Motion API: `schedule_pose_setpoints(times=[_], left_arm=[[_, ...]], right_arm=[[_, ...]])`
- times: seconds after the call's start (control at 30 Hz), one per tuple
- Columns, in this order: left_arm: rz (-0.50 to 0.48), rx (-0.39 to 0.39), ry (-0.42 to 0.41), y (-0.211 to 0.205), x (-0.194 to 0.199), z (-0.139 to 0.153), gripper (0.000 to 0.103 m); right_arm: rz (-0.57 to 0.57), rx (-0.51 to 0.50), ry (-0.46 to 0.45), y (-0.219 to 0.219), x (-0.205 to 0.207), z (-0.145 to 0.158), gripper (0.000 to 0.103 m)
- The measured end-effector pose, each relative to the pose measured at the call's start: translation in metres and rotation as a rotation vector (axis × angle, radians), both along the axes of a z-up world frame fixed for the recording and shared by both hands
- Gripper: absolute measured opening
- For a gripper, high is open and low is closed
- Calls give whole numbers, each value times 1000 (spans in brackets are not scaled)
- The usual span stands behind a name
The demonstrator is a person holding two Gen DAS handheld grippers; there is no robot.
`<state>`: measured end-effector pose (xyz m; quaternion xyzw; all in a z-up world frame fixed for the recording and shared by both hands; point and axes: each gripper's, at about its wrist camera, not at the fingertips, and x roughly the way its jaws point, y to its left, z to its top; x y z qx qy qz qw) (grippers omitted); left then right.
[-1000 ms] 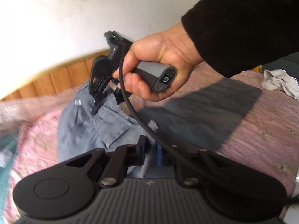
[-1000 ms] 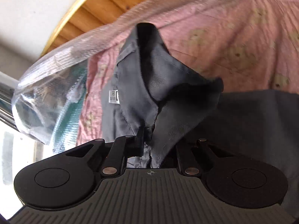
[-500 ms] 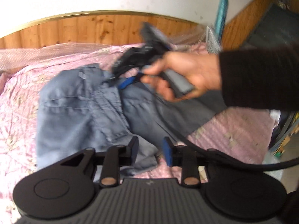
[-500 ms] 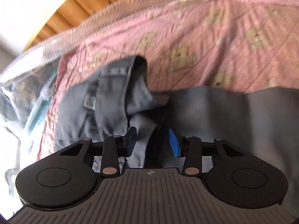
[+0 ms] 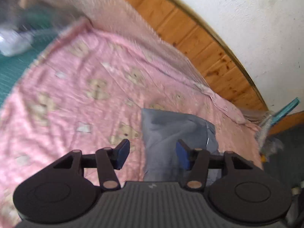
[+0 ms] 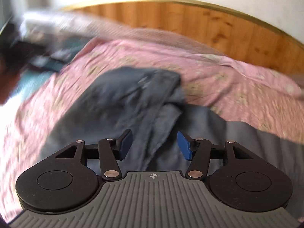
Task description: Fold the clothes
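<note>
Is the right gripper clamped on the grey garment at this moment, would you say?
No, the right gripper is opening, pads clear of the grey garment lying on the bed.

Right wrist view. The right claw (image 6: pixel 153 144) is occupying the lower centre of the frame, its jaws opening, blue pads (image 6: pixel 184 146) standing apart and pressing on nothing. Beyond and between them a grey garment (image 6: pixel 133 102) is lying crumpled on a bed under a pink patterned bedspread (image 6: pixel 237 87). A wooden headboard (image 6: pixel 190 19) is curving across the top of the frame. The upper left is blurring beyond recognition.
</note>
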<state>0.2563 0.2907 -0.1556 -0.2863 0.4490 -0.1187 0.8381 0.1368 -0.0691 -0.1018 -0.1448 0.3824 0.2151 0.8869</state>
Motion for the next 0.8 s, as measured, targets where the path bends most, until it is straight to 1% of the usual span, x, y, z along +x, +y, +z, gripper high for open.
schedule_pose_setpoints(times=[0.07,0.1,0.17,0.2,0.23,0.3,0.33,0.4,0.43,0.47,0.5,0.53,0.57,0.6,0.67,0.7,0.77,0.8], left_arm=[[-8,-20,54,-5,30,-28,53],[-8,-20,71,-7,43,-40,53],[-49,-52,84,-13,65,-58,53],[-74,-81,89,-16,72,-64,53],[-91,-111,90,-18,76,-70,53],[-111,-148,93,-19,81,-76,52],[-120,-166,100,-18,81,-76,43],[-125,-187,102,-16,81,-77,40],[-125,-201,103,-14,81,-78,37],[-124,-216,104,-12,81,-79,35],[-122,-231,105,-9,81,-80,34],[-121,-246,106,-7,82,-81,31],[-125,-249,101,-7,82,-80,27],[-129,-249,96,-6,82,-80,25],[-144,-227,72,-10,85,-71,16],[-153,-214,55,-13,87,-64,14],[-179,-187,13,-20,93,-46,10],[-191,-191,2,-23,96,-37,10]], right_arm=[[140,-59,-15,42,-23,-6,73],[211,-87,-23,64,-35,-9,76],[343,-136,-30,106,-57,-18,84],[387,-154,-24,123,-64,-25,85],[410,-169,-8,137,-66,-34,85],[448,-197,29,161,-67,-52,85],[460,-220,46,172,-67,-61,83],[459,-286,52,185,-62,-77,76],[449,-321,57,189,-60,-83,61],[439,-356,61,193,-58,-90,40],[409,-354,68,192,-54,-90,30],[375,-335,78,190,-50,-87,10],[354,-321,93,184,-49,-84,0],[336,-308,109,178,-49,-82,0],[310,-284,154,166,-51,-82,0],[304,-274,187,160,-52,-84,0],[310,-287,236,152,-62,-96,0],[311,-293,242,149,-67,-100,0]])
